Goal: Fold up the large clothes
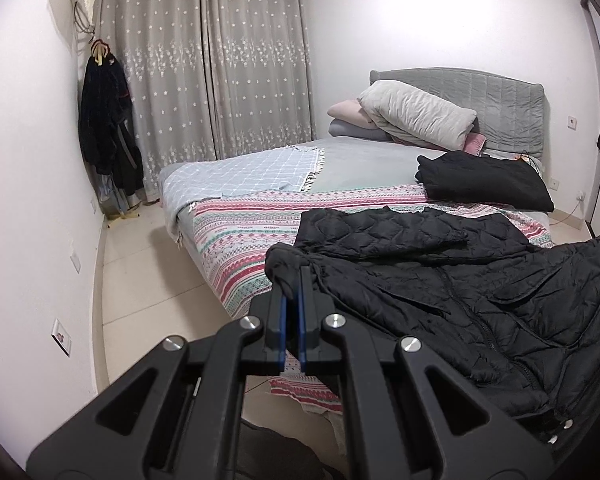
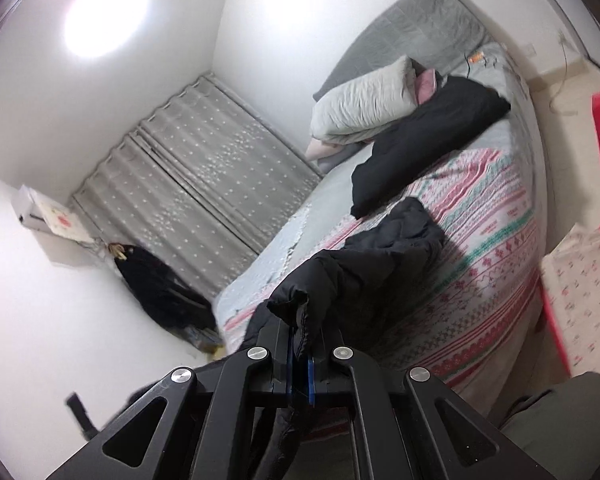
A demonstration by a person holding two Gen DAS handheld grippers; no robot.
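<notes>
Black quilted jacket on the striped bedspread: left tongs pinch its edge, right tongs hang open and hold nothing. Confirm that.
Not quite. The right tongs are shut on a fold of the black quilted jacket, as the right wrist view shows. The rest stands: the left tongs pinch its edge, and it lies on the striped bedspread.

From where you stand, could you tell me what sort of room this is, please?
Most likely a home bedroom: a bed with a padded grey headboard and stacked pillows, and full-length star-patterned curtains on the far wall.
</notes>
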